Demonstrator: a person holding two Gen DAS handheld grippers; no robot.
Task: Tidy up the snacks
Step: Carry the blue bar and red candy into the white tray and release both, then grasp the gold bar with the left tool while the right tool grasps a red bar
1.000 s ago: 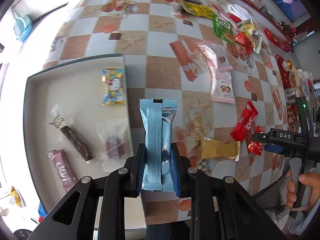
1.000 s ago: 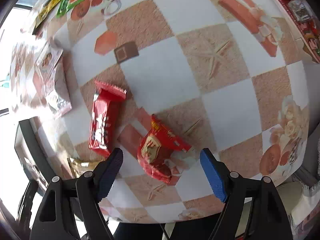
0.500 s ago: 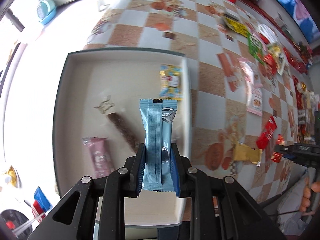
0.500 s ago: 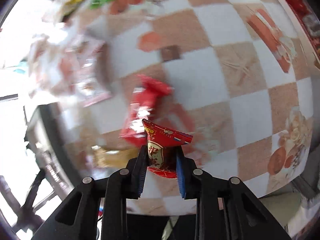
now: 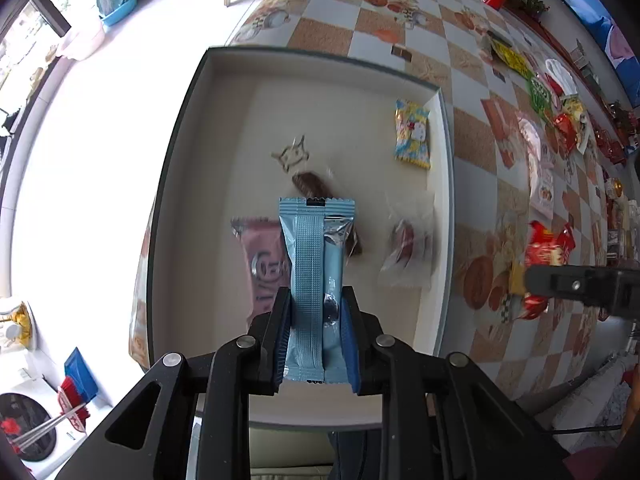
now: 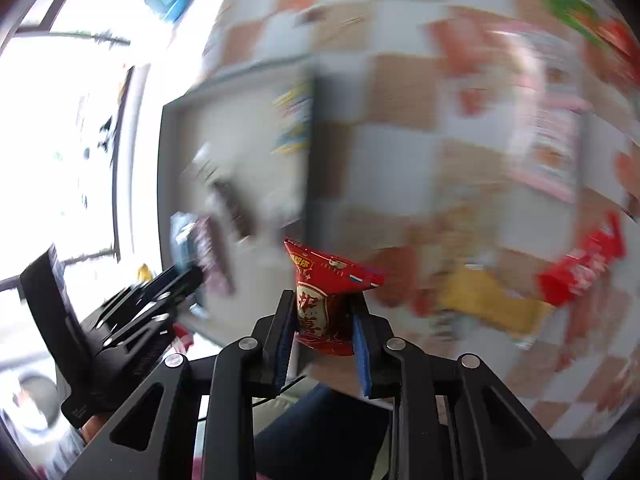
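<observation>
My left gripper (image 5: pixel 316 336) is shut on a light blue snack packet (image 5: pixel 316 272) and holds it upright over the grey tray (image 5: pixel 224 120). The tray holds a pink bar (image 5: pixel 266 268), a dark brown bar (image 5: pixel 310 184), a clear-wrapped sweet (image 5: pixel 406 240) and a yellow-blue candy bag (image 5: pixel 412 134). My right gripper (image 6: pixel 322 334) is shut on a red snack packet (image 6: pixel 326 292), held in the air near the tray's right wall (image 6: pixel 308 168). The right wrist view is blurred. The right gripper also shows in the left wrist view (image 5: pixel 576 284).
Loose snacks lie on the checkered tablecloth (image 5: pixel 472 92) right of the tray: a red packet (image 6: pixel 580 268), a gold packet (image 6: pixel 488 304), pink-white bags (image 5: pixel 540 176) and several more at the far right (image 5: pixel 560 108). The table edge is at the left.
My left gripper has carried the blue packet leftward over the tray. My right gripper closed on the red packet, lifted it and is swinging left toward the tray.
</observation>
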